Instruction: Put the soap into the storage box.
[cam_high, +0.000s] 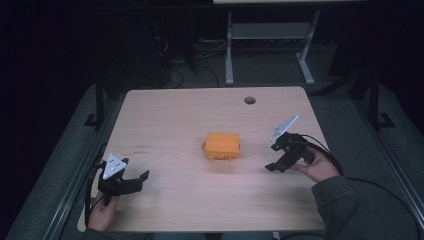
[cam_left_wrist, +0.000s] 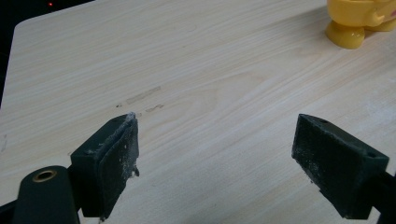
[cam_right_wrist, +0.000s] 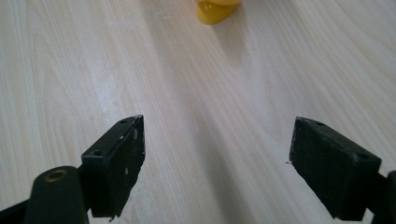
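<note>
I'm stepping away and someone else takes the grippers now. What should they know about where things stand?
Left gripper: open, holding nothing, near the table's front-left corner.
Right gripper: open, holding nothing, right of the toy.
Orange-yellow plastic toy: sits mid-table between both grippers, touched by neither; its exact shape is hard to tell.
Done: nothing visibly handled yet.
Left: probably bring a gripper in and grasp the toy.

A dim lab: bare wooden table (cam_high: 165, 120), cables (cam_high: 200, 55) (tangled) on the floor.
</note>
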